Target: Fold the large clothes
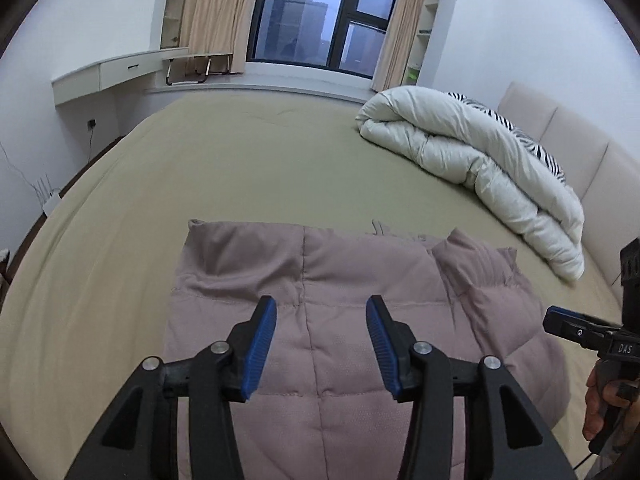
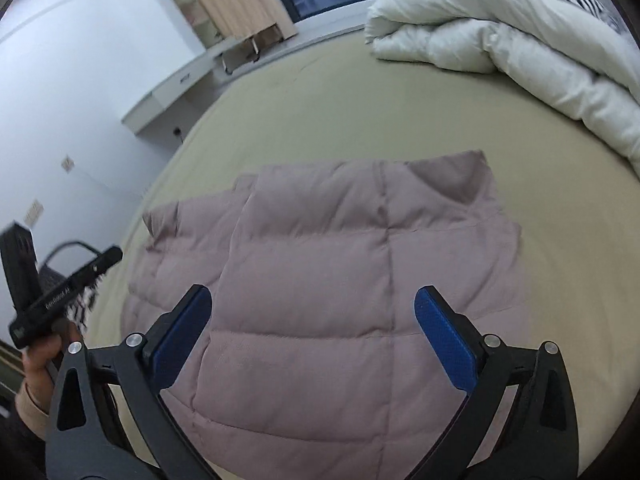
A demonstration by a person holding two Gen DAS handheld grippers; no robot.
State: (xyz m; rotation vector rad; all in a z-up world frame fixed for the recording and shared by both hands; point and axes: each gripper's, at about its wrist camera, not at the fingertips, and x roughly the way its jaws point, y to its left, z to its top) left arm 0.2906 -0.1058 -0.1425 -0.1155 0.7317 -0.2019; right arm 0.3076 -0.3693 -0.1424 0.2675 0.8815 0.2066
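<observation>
Room: white-walled bedroom with a dark window (image 1: 320,20) flanked by beige curtains (image 1: 212,16), and a white wall-mounted desk shelf (image 1: 108,76) to its left.
Bed: wide bed (image 1: 240,168) under an olive-green sheet, with a pale padded headboard (image 1: 568,140) along its right side.
Duvet: bulky white quilted duvet (image 1: 472,160), rolled loosely, lying on the bed against the headboard, with zebra-striped fabric (image 1: 528,136) showing behind it.
Garment: dusty-pink quilted puffer jacket (image 1: 340,288) lying flat on the sheet near the bed's front edge, well apart from the duvet; one side is folded over the body and puffs up a little.
Left gripper: black two-finger left gripper (image 1: 321,344) with blue pads, hovering over the jacket's middle panels; its jaws stand partly open with nothing between them.
Right gripper: matching right gripper (image 2: 313,336), held above the near part of the jacket; its jaws are spread very wide and empty.
Hands: a hand (image 2: 40,360) grips the left tool's handle in the right view, with a beige cuff below it; the other hand (image 1: 608,404) shows at the left view's right edge.
</observation>
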